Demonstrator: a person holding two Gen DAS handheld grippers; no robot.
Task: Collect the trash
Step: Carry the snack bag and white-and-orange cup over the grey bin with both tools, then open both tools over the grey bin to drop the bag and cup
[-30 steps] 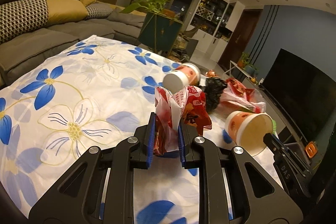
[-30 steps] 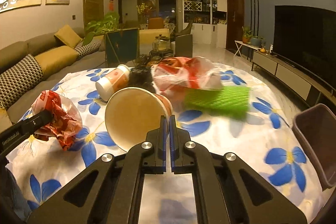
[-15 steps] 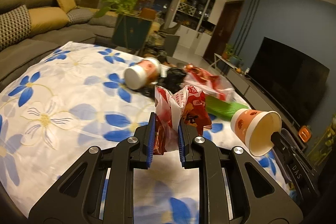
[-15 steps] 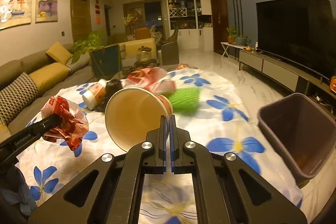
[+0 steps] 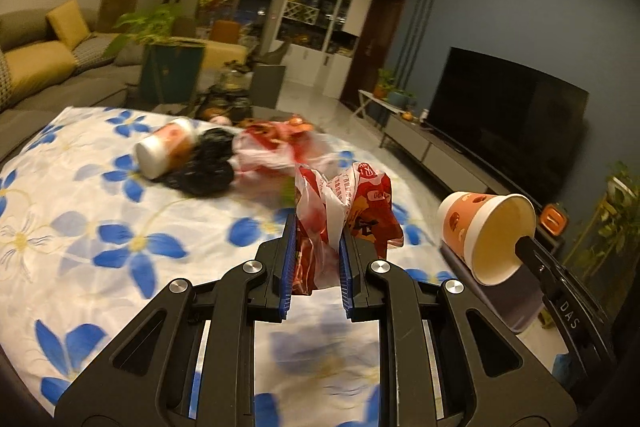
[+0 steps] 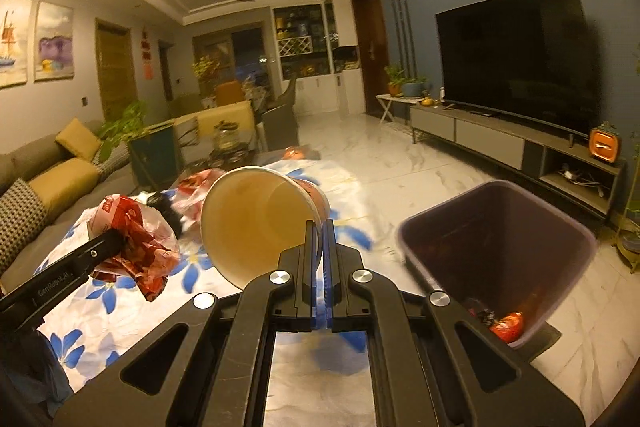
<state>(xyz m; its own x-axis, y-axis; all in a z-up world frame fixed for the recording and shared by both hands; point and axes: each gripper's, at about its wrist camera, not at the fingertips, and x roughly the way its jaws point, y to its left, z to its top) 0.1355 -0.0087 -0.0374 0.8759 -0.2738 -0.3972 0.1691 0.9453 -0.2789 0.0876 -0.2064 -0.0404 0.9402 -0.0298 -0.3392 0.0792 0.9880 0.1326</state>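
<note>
The right claw (image 6: 319, 227) is clamped on an empty paper cup's (image 6: 256, 215) rim; the left claw (image 5: 316, 227) pinches a red wrapper (image 5: 348, 211). The bin (image 6: 496, 239) at right holds red scraps.

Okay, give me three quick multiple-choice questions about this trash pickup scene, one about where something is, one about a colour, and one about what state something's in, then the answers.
1. Where is the trash bin?
A. On the table
B. On the floor beside the table
C. On the sofa

2. What colour are the flowers on the tablecloth?
A. Blue
B. Green
C. Pink

3. How is the right tool set?
A. Open, empty
B. Shut on the paper cup
C. Shut on a bottle

Answers: 1 B, it stands on the marble floor off the table's edge. 2 A, blue petals on white. 3 B, its fingers pinch the cup's rim.
</note>
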